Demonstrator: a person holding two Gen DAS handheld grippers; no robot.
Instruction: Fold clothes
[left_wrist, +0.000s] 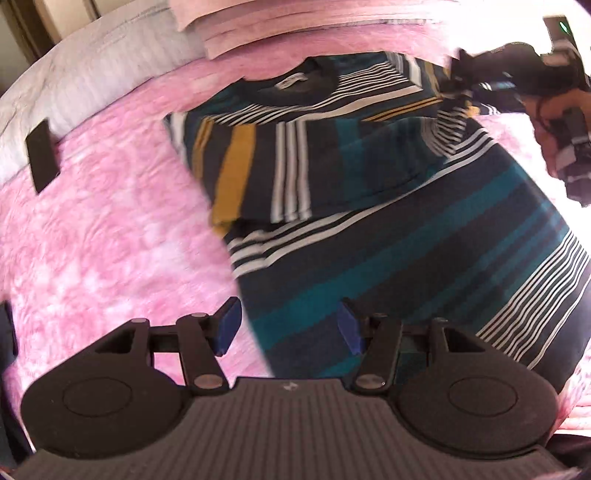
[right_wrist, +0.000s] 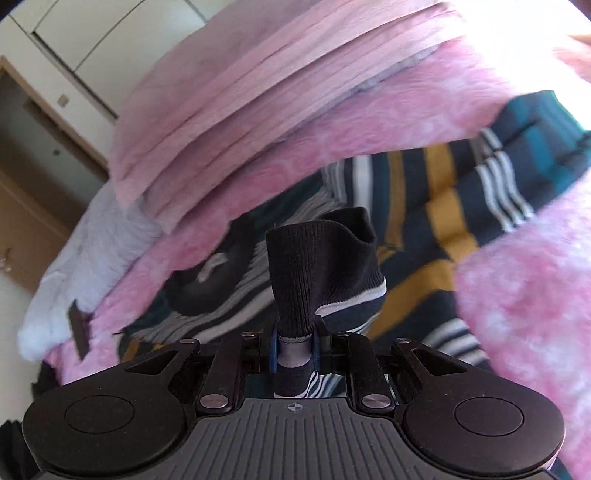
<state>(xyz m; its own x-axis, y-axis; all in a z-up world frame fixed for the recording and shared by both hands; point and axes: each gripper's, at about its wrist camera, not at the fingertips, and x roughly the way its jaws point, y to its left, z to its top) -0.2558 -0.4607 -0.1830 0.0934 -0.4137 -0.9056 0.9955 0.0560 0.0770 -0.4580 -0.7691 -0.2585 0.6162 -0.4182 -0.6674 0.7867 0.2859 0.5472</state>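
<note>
Striped knit sweater (left_wrist: 369, 206) spread flat on mottled pink fleece blanket (left_wrist: 103, 236), one sleeve folded across the chest. Right gripper (right_wrist: 294, 350) clamped on the ribbed dark cuff (right_wrist: 295, 280). Left gripper (left_wrist: 288, 326) with jaws apart above the hem. Flat dark phone (left_wrist: 42, 155) off beside, near stacked pink pillows (right_wrist: 258, 92)

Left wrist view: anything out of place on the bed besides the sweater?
One thing: a flat black rectangular object, possibly a phone, lies on the pink bedspread near the white pillow, well left of the striped sweater. It is clear of the fold area. Nothing looks spilled or damaged.
</note>
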